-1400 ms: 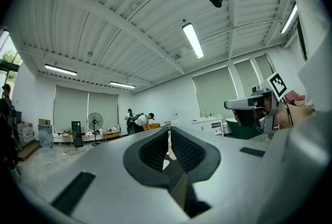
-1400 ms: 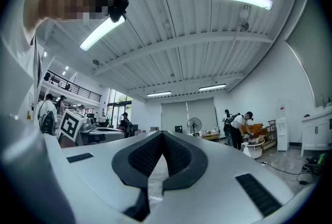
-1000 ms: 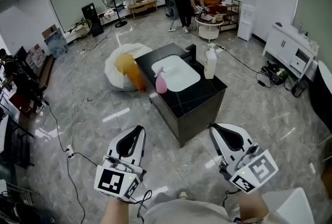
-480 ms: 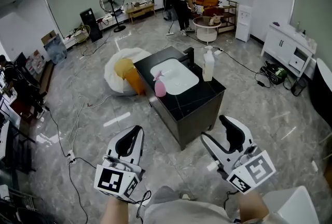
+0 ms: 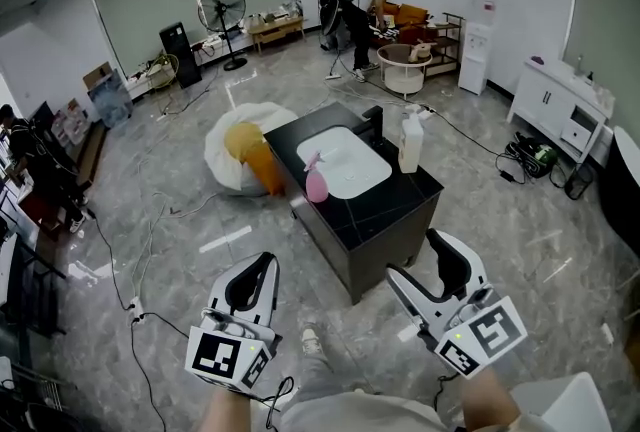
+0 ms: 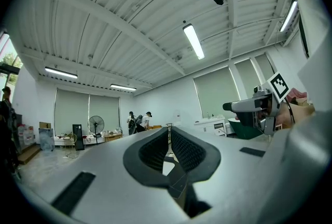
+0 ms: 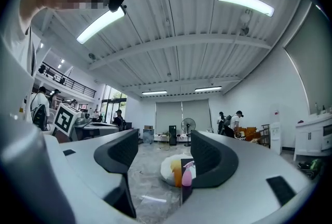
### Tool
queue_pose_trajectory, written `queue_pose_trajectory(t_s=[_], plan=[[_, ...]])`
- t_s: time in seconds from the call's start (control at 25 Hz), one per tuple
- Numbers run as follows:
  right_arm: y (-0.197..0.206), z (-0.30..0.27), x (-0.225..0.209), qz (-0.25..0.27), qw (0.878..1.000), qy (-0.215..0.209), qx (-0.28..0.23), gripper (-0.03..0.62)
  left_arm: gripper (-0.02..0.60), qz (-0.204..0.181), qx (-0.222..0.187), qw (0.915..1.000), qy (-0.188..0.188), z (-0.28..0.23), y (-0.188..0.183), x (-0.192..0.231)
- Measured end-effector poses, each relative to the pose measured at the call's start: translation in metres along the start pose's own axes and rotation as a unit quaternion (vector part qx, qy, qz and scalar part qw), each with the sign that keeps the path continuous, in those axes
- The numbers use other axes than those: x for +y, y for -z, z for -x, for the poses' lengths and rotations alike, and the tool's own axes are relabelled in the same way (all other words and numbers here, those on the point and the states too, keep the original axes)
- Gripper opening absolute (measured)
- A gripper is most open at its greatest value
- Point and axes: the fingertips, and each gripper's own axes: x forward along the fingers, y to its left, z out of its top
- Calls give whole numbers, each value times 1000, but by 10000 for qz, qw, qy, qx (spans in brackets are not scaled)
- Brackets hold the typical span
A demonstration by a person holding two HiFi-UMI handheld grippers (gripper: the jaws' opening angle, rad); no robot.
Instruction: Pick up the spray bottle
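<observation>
A small pink spray bottle (image 5: 316,183) stands on the near left edge of a black sink cabinet (image 5: 390,210) with a white basin. It also shows far off between the jaws in the right gripper view, as the pink bottle (image 7: 187,176). My right gripper (image 5: 428,272) hovers in front of the cabinet, well short of the bottle, its jaws opening wide with nothing between them. My left gripper (image 5: 254,282) is held lower left, shut and empty, its pads (image 6: 162,149) pressed together.
A tall white pump bottle (image 5: 410,142) stands at the cabinet's right back. A white beanbag with an orange cushion (image 5: 243,148) lies behind the cabinet. Cables cross the grey floor at left. A fan (image 5: 222,4) and two people (image 5: 360,10) are at the far wall.
The right gripper's jaws went from shut to wide open. Both grippers and the view have drifted a little closer to the cabinet.
</observation>
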Motion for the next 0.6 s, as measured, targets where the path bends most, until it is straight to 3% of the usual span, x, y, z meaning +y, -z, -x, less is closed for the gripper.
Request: queue_pose_trajectory(t_s=[0.6], plan=[[33,-159,-35,110,9992,-74,386,324,32,107,103,9999,78,-103,33,116]])
